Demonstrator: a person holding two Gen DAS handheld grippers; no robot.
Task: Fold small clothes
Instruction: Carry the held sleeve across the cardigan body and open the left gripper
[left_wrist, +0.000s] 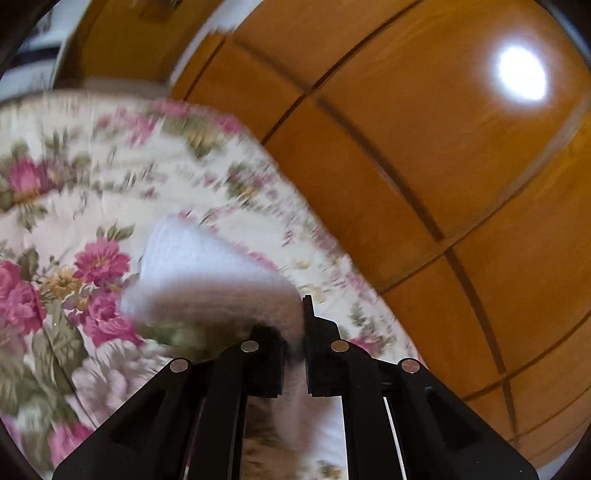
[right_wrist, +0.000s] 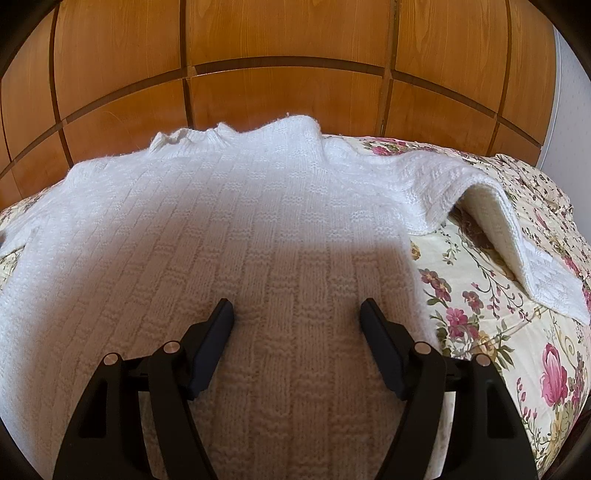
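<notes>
Left gripper, clamped on the white knit sweater's sleeve, should carry it inward smoothly while the open-jawed right gripper hovers over the body.

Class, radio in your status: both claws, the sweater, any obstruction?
Left claw shut on a white sweater fold. Right claw open, above the sweater body. Sweater spread on the floral bedspread, one sleeve flopped out. Nothing in the way.
</notes>
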